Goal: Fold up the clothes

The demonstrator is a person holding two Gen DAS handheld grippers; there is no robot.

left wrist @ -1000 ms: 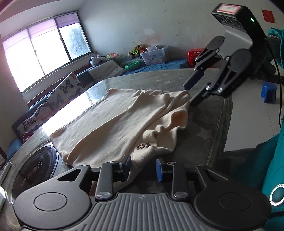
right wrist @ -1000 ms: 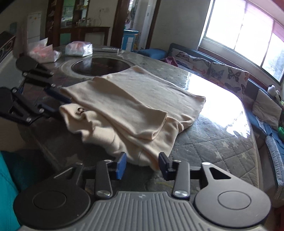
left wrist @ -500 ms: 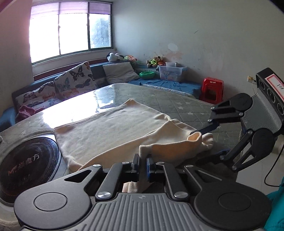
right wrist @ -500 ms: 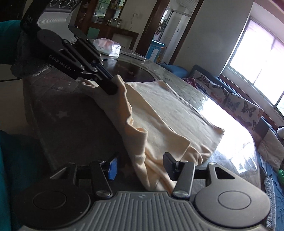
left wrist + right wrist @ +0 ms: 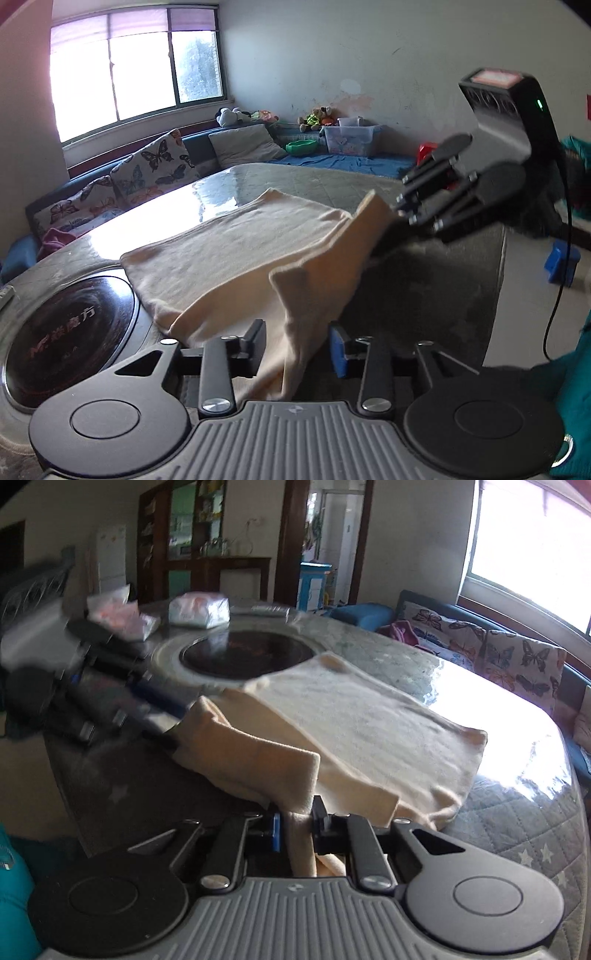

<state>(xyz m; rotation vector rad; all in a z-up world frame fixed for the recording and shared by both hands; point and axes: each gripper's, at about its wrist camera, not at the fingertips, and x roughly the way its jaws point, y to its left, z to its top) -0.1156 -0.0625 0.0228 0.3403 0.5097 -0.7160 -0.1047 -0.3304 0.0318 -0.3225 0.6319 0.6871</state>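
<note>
Cream garment stretches lengthwise between spread left gripper and clamping right gripper.

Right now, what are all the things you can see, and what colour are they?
Garment: one, cream, on the table, near edge lifted.
Table: one, grey quilted cover.
Hotplate: one, black, set into the table.
Plastic bags: two, whitish, far end of the table.
Butterfly cushions: several, by the window.
Stuffed toys: a few, by the wall.
Left gripper: open around the garment.
Right gripper: shut on the garment.
</note>
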